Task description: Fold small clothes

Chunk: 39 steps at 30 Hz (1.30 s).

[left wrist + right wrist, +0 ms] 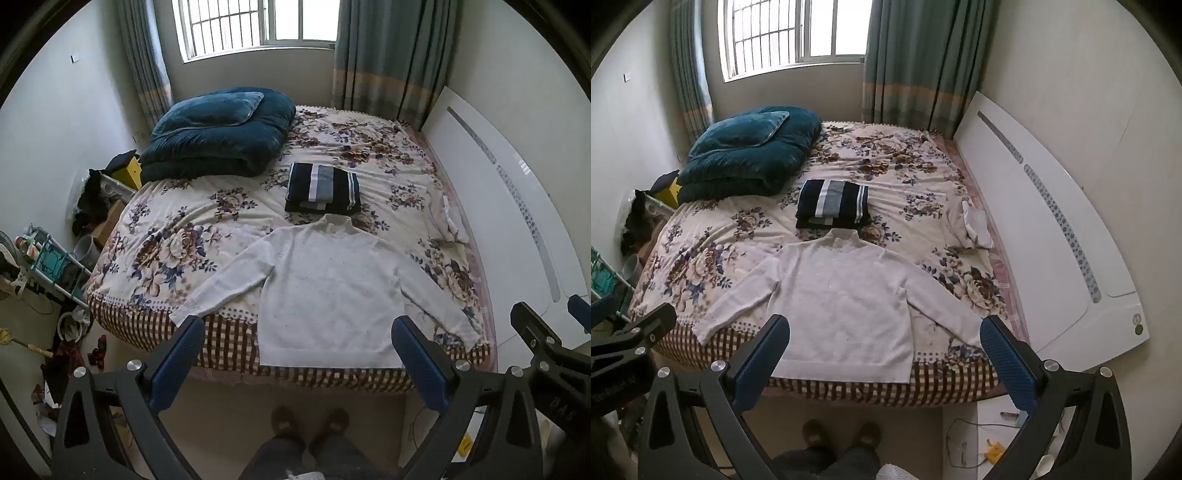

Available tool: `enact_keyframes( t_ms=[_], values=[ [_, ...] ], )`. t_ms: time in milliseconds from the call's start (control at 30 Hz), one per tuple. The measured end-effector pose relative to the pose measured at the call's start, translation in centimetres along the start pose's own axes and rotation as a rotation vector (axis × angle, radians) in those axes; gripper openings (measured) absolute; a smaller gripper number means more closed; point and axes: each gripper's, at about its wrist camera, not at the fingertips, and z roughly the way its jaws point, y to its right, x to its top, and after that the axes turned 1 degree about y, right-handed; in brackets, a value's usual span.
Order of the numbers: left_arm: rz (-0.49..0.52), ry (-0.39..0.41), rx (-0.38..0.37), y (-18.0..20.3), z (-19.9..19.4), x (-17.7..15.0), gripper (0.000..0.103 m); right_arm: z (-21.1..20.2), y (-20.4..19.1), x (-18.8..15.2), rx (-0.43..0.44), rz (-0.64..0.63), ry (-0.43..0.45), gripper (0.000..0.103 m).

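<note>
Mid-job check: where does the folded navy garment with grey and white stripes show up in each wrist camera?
Left wrist: the folded navy, grey and white striped garment lies right of centre, just beyond the collar of the flat white knit sweater.
Right wrist: it lies left of centre, again beyond the collar.
Shared landmark: the teal folded quilt, to its upper left.

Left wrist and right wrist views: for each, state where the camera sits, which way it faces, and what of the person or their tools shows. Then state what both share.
Left wrist: sits on the left gripper, above the bed's foot, facing the window; open blue fingers, the right gripper at right, feet below.
Right wrist: sits on the right gripper, facing likewise; open fingers, the left gripper at left, feet below.
Shared: white sweater spread flat, striped folded garment, teal quilt, headboard.
</note>
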Motion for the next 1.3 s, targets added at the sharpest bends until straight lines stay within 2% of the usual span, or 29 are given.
enact_keyframes(
  t_ms=[1300],
  values=[
    [-0.006, 0.014, -0.011, 0.0, -0.4, 0.7, 0.103, -1.4, -1.6, 1.5, 0.021, -0.003, 0.01, 0.103]
  ],
)
